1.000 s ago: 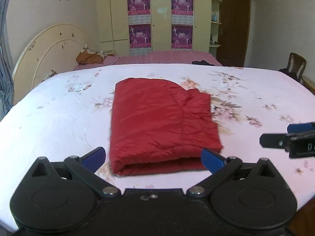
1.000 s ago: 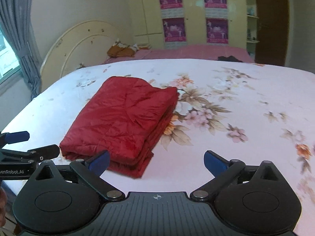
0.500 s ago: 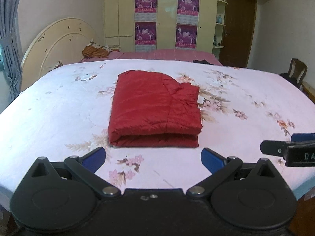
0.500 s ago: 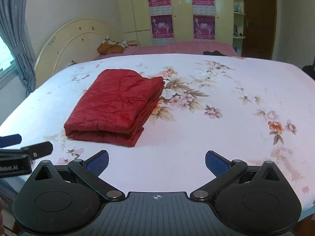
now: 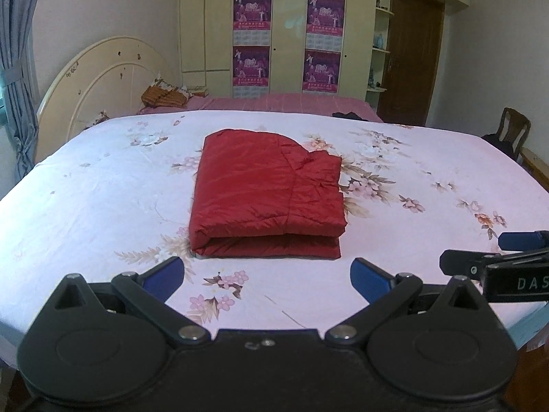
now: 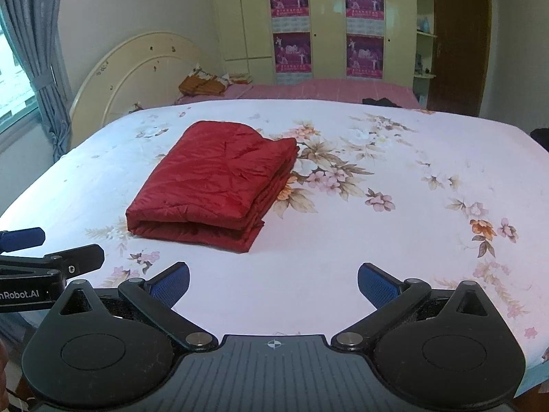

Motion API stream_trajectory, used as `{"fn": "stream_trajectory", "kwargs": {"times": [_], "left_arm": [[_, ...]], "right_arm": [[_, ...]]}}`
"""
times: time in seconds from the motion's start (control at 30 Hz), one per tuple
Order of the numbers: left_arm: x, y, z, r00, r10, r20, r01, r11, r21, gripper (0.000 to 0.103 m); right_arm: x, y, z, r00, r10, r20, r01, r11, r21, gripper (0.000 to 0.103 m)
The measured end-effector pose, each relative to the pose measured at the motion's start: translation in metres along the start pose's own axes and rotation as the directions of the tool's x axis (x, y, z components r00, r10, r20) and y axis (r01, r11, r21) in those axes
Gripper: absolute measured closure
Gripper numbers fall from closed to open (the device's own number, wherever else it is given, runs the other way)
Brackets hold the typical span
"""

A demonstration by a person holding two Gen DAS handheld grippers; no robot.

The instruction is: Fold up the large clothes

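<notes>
Both grippers had backed further off since a second earlier, so the folded red jacket (image 5: 266, 199) sat farther away, mid-bed on the floral sheet (image 5: 85, 199). Left gripper (image 5: 267, 276) and right gripper (image 6: 272, 283) were spread wide, empty.

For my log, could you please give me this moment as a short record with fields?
garment: red jacket, folded into a flat rectangle
surface: bed with floral sheet
left gripper: open, holds nothing, clear of the jacket
right gripper: open, holds nothing, clear of the jacket
fold edge: thick fold faces both cameras
task state: jacket looks fully folded
</notes>
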State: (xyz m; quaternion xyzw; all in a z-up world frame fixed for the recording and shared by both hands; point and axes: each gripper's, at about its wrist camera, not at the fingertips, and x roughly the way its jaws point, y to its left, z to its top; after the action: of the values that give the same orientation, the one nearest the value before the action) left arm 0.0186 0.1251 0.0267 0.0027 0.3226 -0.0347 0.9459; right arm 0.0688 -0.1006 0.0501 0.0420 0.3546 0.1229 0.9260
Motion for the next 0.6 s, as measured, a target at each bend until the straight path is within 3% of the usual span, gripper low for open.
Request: {"fn": "stream_trajectory", "kwargs": {"times": [0.6], "left_arm": [[-0.0008, 0.0075, 0.0038, 1.0, -0.017, 0.016, 0.017, 1.0, 0.012, 0.0]], "right_arm": [[-0.0032, 0.0038, 0.0043, 1.0, -0.003, 0.016, 0.003, 1.0, 0.007, 0.0]]}}
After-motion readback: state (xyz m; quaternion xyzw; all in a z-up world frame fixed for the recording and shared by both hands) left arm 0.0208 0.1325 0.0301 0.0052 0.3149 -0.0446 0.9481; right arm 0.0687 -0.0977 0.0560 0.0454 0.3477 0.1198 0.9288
